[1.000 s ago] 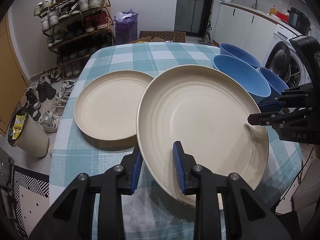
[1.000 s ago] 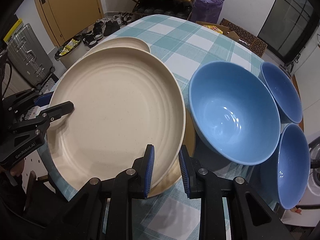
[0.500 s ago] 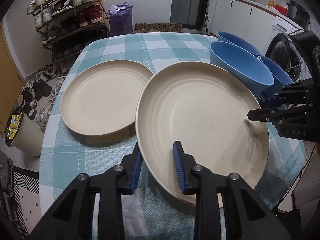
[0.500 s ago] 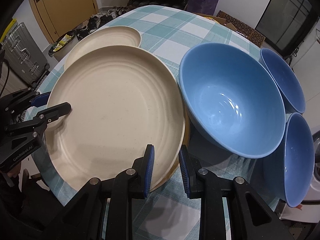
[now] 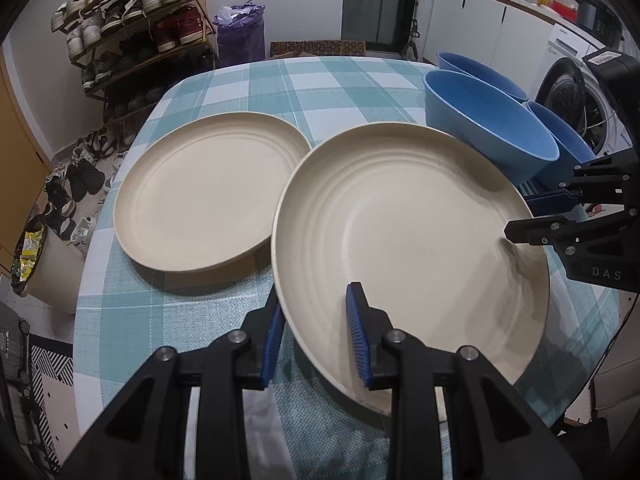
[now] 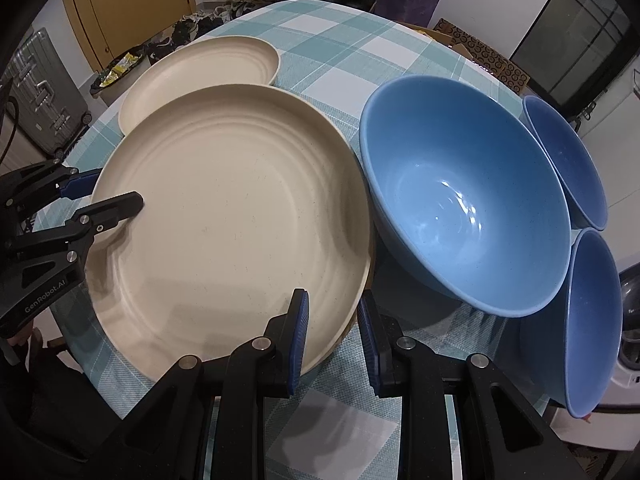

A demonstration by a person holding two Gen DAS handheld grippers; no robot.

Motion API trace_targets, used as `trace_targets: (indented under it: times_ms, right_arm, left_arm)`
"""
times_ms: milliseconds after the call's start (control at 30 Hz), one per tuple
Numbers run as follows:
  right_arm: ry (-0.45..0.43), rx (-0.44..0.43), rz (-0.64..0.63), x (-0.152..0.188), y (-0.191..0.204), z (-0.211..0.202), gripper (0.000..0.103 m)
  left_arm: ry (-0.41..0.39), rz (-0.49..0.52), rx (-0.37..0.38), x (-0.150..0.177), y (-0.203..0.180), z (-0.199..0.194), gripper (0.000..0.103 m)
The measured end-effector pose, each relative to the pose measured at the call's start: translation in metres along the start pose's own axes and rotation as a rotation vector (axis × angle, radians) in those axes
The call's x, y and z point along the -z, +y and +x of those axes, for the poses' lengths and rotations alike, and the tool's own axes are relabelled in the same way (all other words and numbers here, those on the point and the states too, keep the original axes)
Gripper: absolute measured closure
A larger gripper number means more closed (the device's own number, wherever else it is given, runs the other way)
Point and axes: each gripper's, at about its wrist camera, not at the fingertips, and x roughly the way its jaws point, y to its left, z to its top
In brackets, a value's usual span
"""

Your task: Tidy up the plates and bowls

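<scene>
In the left wrist view, the left gripper (image 5: 316, 330) clamps the near rim of the cream plate (image 5: 408, 240), with a second plate (image 5: 200, 192) lying left on the checked tablecloth (image 5: 320, 80). In the right wrist view, the right gripper (image 6: 333, 340) pinches this plate's near-right rim, blue bowls (image 6: 460, 200) just right.

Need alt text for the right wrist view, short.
Both grippers clamp opposite rims of a large beige plate: right gripper at the bottom, left gripper at left. Three blue bowls sit right, a second beige plate behind.
</scene>
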Motion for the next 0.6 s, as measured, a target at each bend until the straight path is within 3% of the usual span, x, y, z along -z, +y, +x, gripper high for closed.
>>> trace_targets:
  times_ms: [600]
  right_arm:
    - [0.012, 0.035, -0.026, 0.0037, 0.0062, 0.0071, 0.078]
  left_arm:
    - [-0.007, 0.037, -0.039, 0.0035, -0.0082, 0.0082, 0.075]
